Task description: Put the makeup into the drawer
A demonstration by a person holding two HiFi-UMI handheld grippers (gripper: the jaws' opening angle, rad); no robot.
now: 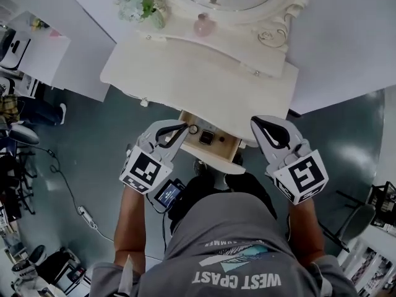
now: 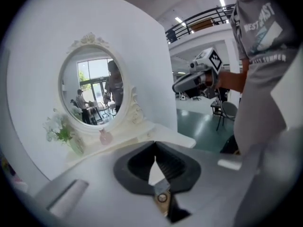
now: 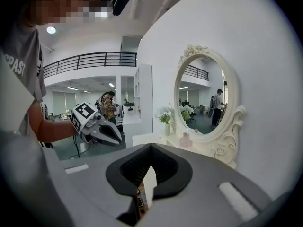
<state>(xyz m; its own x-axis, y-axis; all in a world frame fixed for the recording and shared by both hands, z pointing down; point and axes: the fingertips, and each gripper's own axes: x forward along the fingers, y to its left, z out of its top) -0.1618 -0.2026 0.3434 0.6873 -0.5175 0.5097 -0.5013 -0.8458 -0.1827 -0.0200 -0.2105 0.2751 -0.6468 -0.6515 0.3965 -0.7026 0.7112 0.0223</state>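
We hold our closed, empty left hand-held gripper [image 2: 155, 145] and right hand-held gripper [image 3: 150, 146] over the open light-wood drawer [image 1: 224, 146] containing the dark square makeup compact [image 1: 206, 137]; pushing its front squarely seems best.

The right claw [image 3: 151, 146] has its jaws together at the tips, with nothing between them. Beyond it an oval mirror [image 3: 204, 98], a pink bottle [image 3: 185, 139] and flowers [image 3: 165, 114] stand on the white worktop [image 3: 147, 138]. At left, an arm holds the left claw [image 3: 117, 139], which points toward the worktop.
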